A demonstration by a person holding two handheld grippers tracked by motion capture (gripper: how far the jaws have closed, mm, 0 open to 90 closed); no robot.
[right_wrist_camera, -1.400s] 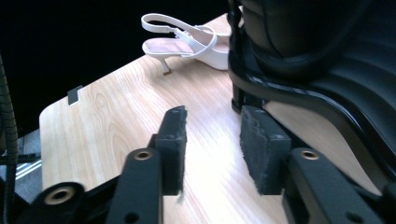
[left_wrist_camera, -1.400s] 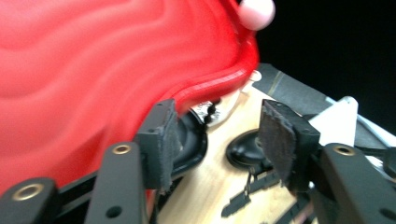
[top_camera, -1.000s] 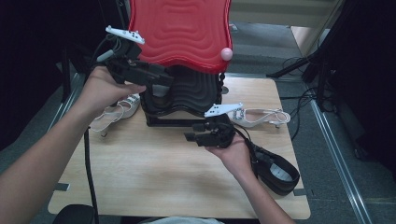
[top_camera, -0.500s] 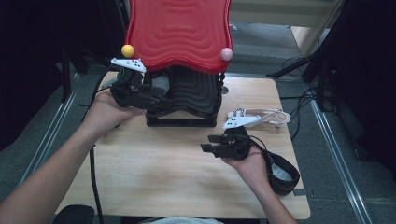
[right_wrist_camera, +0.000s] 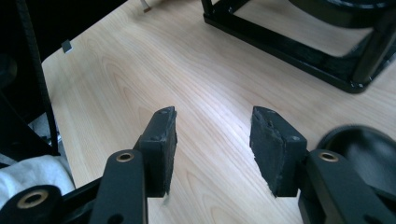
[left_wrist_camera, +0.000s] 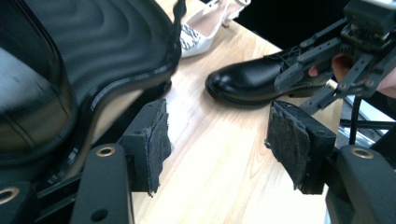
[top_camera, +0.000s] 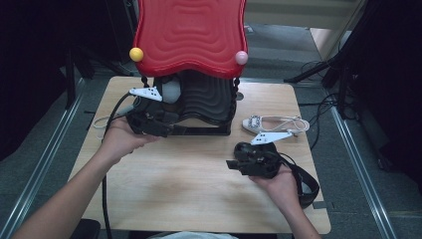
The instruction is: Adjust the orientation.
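Both my jaws are open, nothing gripped. Black boot (left_wrist_camera: 252, 81) sits on the counter (top_camera: 199, 189) by my right gripper (top_camera: 231, 163), I think. A rushed grab could shove it off.

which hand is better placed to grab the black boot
Right: the right gripper sits beside the black boot, jaws open and empty. The left gripper is over by the black rack.

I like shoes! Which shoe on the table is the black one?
The shiny black leather boot, lying on the wooden table by the right gripper. The other shoe, a white strappy sandal, is pale.
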